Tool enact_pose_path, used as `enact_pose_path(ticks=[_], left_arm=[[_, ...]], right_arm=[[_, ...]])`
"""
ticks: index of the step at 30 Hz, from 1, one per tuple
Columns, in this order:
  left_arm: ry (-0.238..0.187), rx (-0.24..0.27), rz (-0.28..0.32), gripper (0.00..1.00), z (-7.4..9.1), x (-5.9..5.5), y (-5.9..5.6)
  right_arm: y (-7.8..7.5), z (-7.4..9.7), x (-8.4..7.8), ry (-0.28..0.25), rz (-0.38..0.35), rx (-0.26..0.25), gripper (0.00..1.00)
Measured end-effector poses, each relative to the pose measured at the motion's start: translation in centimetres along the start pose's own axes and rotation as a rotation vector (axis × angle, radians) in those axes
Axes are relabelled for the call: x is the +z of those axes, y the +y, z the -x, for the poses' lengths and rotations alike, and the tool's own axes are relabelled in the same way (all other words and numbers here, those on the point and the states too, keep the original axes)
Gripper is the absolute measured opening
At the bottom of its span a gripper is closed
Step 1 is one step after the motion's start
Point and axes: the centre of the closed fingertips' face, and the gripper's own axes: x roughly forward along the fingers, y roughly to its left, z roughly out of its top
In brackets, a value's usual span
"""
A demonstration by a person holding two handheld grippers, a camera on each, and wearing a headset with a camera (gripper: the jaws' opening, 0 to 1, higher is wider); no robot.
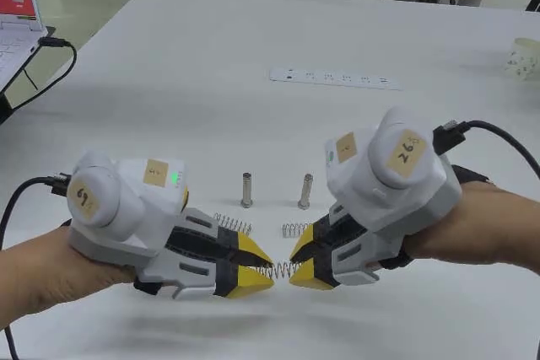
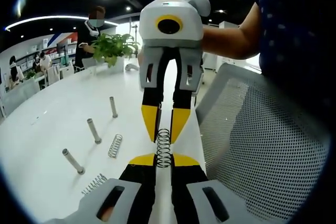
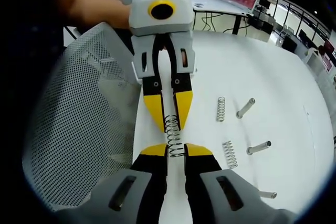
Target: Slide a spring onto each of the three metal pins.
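Clamped tip to tip in jaws of yellow-tipped left gripper [image 1: 253, 269] and right gripper [image 1: 302, 263], near front edge of smooth white table [image 1: 253, 31]: thin coiled wire spring [image 1: 281, 271]. Beyond, open surface; two upright cylindrical metal pins [image 1: 246, 190], two loose springs [image 1: 232, 223] lying flat.

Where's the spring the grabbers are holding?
The spring is pinched at both ends between the left gripper and the right gripper, low in the head view, just nearer than a loose spring.

Left pin [image 1: 246, 190] and right pin [image 1: 305, 191] stand mid-frame, left spring [image 1: 232, 223] and right spring [image 1: 296, 229] just below them, third spring [image 1: 282, 270] bottom centre. Power strip [image 1: 335, 78] above, laptop [image 1: 15, 6] upper left.
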Motion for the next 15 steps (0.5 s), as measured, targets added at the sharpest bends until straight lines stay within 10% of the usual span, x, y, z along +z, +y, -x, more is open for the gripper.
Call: enact_pose_path(ticks=[15], left_arm=[[-0.054,0.002,0.003,0.02,0.3,1.5,-0.3]], right_arm=[[0.2,-0.4,-0.4,-0.003,-0.015,0.01,0.11]])
